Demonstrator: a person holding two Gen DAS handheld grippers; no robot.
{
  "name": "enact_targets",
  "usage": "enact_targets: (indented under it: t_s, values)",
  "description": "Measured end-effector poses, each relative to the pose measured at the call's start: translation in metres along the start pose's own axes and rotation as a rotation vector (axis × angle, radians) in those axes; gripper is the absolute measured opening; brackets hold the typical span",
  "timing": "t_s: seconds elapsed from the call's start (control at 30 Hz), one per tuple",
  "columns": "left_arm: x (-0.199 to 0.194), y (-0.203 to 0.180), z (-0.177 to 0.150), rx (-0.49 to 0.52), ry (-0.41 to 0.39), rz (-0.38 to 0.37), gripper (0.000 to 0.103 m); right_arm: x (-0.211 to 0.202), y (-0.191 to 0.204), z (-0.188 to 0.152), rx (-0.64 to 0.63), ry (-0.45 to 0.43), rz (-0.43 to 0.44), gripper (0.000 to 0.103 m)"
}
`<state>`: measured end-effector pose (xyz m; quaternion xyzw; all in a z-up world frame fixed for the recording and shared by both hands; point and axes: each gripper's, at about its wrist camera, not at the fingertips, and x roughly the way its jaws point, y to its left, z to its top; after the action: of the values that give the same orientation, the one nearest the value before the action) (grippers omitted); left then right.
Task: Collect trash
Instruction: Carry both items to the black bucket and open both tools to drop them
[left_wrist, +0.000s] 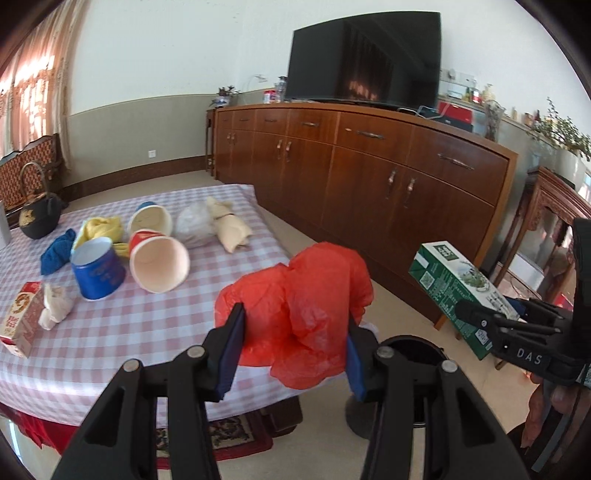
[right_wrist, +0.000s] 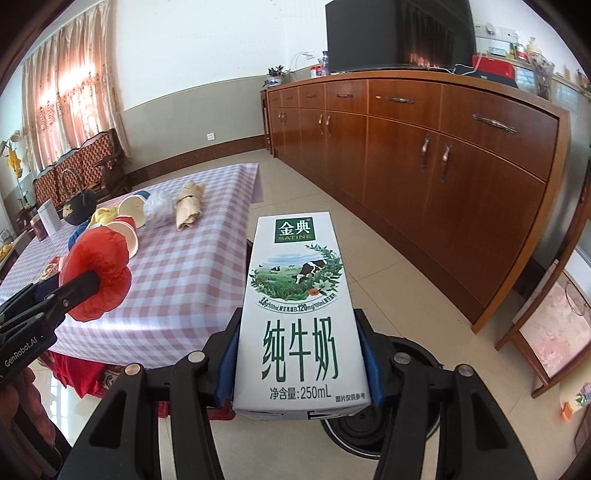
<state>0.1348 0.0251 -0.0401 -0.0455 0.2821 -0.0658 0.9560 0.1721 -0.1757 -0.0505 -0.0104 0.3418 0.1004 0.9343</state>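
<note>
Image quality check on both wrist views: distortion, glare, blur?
Left wrist view: strong fisheye bowing of the cabinet, dark vignette at the corners, curtains blown out by daylight, the red plastic bag sharp. Right wrist view: same bowing and vignette, the TV shows reflections, print on the milk carton crisp; no obvious motion blur.

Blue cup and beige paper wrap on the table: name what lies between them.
Left wrist view: between blue cup and beige wrap lie two tipped paper cups and crumpled clear plastic.

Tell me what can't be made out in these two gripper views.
- Black bin: mostly hidden behind the milk carton and right gripper; contents unseen.
- Red plastic bag: crumpled in the left gripper; contents unclear.
- Box: cut off by left wrist view's edge.
</note>
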Motion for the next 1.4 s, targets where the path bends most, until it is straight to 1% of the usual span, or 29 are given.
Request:
enact_targets:
  t_s: [0.17,0.3,0.37,0.53,0.7,0.83,0.93,1.1,1.23,1.27,1.3,1.33,1.37,1.4]
  values:
    - [0.013,-0.048,-0.006,0.083,0.042,-0.094,0.050,-0.018,-0.048,-0.021,0.033,0.007,-0.050,0.057]
    - [0.023,-0.073,-0.010,0.115,0.076,-0.161,0.050,-0.026,-0.078,-0.033,0.039,0.006,-0.069,0.057]
    - [0.029,-0.085,-0.012,0.136,0.094,-0.193,0.050,-0.027,-0.089,-0.039,0.034,0.012,-0.077,0.057]
    - [0.051,-0.115,-0.017,0.179,0.141,-0.243,0.050,-0.016,-0.114,-0.053,0.032,0.051,-0.075,0.057]
    - [0.077,-0.138,-0.024,0.204,0.200,-0.285,0.050,0.006,-0.135,-0.065,0.019,0.109,-0.063,0.057]
    - [0.104,-0.150,-0.032,0.213,0.254,-0.297,0.050,0.028,-0.152,-0.074,0.012,0.160,-0.056,0.057]
    - [0.123,-0.156,-0.039,0.218,0.299,-0.303,0.050,0.052,-0.166,-0.082,0.006,0.215,-0.038,0.057]
    - [0.149,-0.163,-0.054,0.218,0.363,-0.301,0.050,0.089,-0.173,-0.094,-0.032,0.304,0.004,0.057]
    - [0.166,-0.167,-0.064,0.207,0.404,-0.324,0.051,0.112,-0.175,-0.102,-0.049,0.358,0.042,0.058]
    - [0.171,-0.168,-0.066,0.204,0.414,-0.336,0.054,0.120,-0.175,-0.105,-0.061,0.385,0.050,0.058]
    - [0.177,-0.167,-0.069,0.198,0.427,-0.328,0.066,0.127,-0.178,-0.110,-0.080,0.413,0.031,0.062]
    - [0.183,-0.166,-0.071,0.192,0.440,-0.295,0.083,0.134,-0.184,-0.114,-0.082,0.438,-0.020,0.075]
    - [0.187,-0.163,-0.073,0.181,0.450,-0.265,0.090,0.139,-0.191,-0.118,-0.056,0.461,-0.037,0.081]
    - [0.187,-0.159,-0.073,0.166,0.452,-0.252,0.096,0.142,-0.199,-0.120,-0.018,0.474,-0.030,0.084]
